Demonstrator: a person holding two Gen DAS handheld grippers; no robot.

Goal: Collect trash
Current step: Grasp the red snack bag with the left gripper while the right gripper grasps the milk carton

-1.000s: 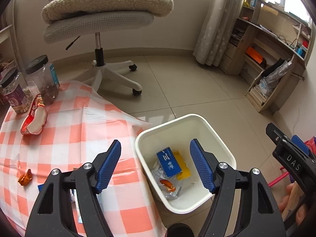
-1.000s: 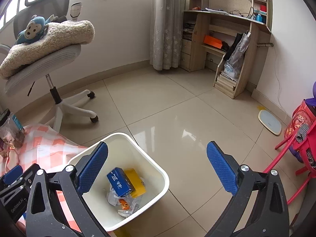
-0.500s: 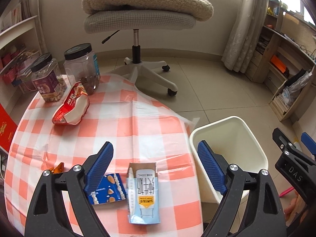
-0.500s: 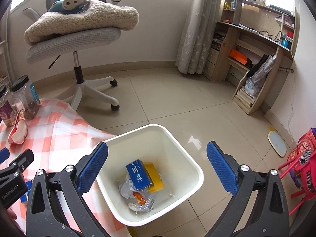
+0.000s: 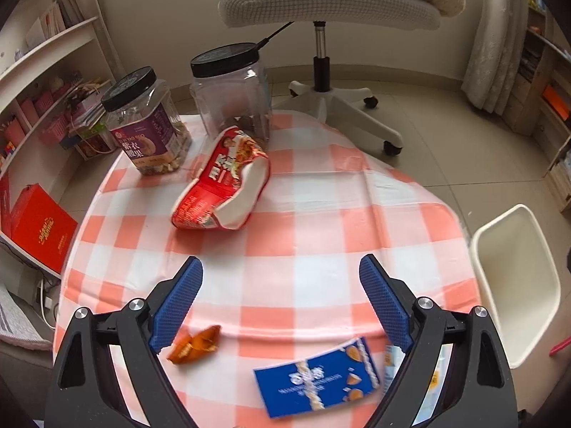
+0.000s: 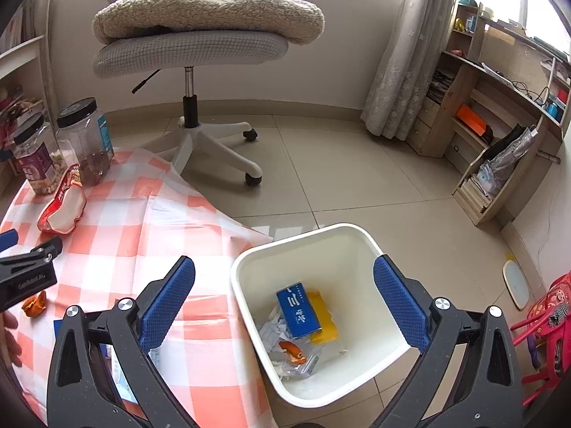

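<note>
Scattered wrappers wait on a checked tablecloth (image 5: 321, 221): a flat blue packet (image 5: 316, 380) and a crumpled orange wrapper (image 5: 194, 344) lie nearest the left gripper (image 5: 282, 301), a torn red bag (image 5: 223, 182) farther off beside two jars (image 5: 228, 89). All look light, thin and soft; the flat packet probably needs taking by an edge, the orange wrapper by its crumpled bulk. The left gripper hovers over the cloth, jaws spread wide and empty. The right gripper (image 6: 283, 301), equally wide and empty, hangs above the white bin (image 6: 303, 246), where some trash already lies.
</note>
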